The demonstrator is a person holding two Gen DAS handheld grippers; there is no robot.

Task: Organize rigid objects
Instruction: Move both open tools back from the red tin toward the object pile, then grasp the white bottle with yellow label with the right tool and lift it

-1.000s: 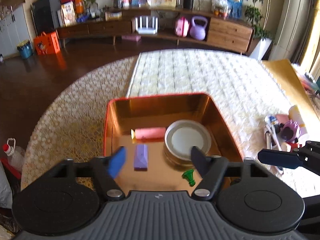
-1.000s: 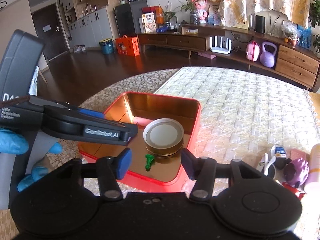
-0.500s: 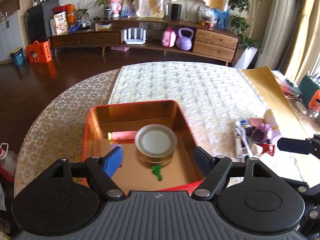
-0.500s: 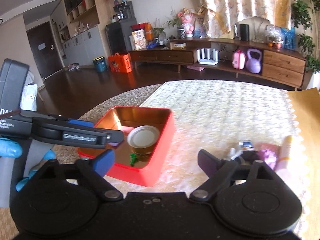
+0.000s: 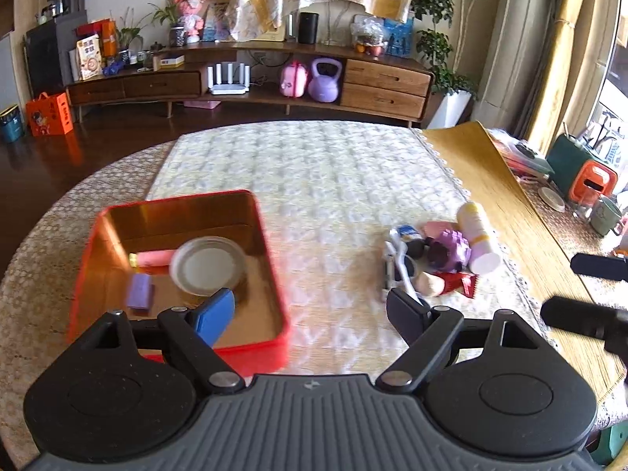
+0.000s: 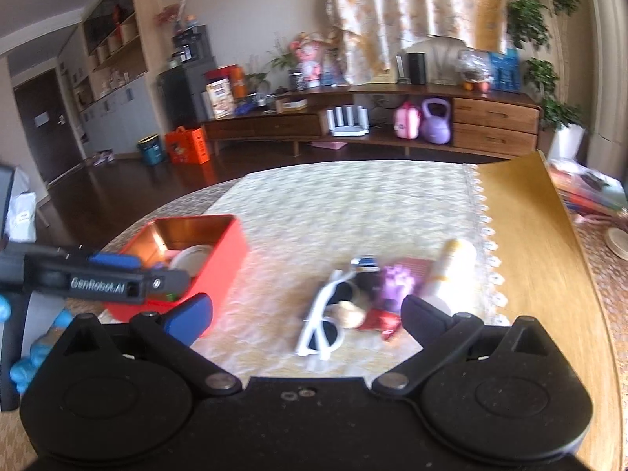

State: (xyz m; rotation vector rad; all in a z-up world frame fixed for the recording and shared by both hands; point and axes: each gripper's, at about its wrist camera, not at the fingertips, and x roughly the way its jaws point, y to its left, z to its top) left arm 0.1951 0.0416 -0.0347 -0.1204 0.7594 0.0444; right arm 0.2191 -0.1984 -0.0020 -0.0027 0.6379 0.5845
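Both tools are empty, jaws opening wide: left tool (image 5: 310, 314), right tool (image 6: 306, 314). The white sunglasses (image 6: 322, 329) lie in the pile at frame centre, right of the red tin (image 6: 219, 251). Probably light, springy, slippery; pinch the bridge.

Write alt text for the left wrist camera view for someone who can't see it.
The left gripper, its jaws opening with nothing between them, hovers over a cream quilted tablecloth. An open red metal tin sits at left holding a round silver-lidded jar, and a pile of small loose items lies at right.
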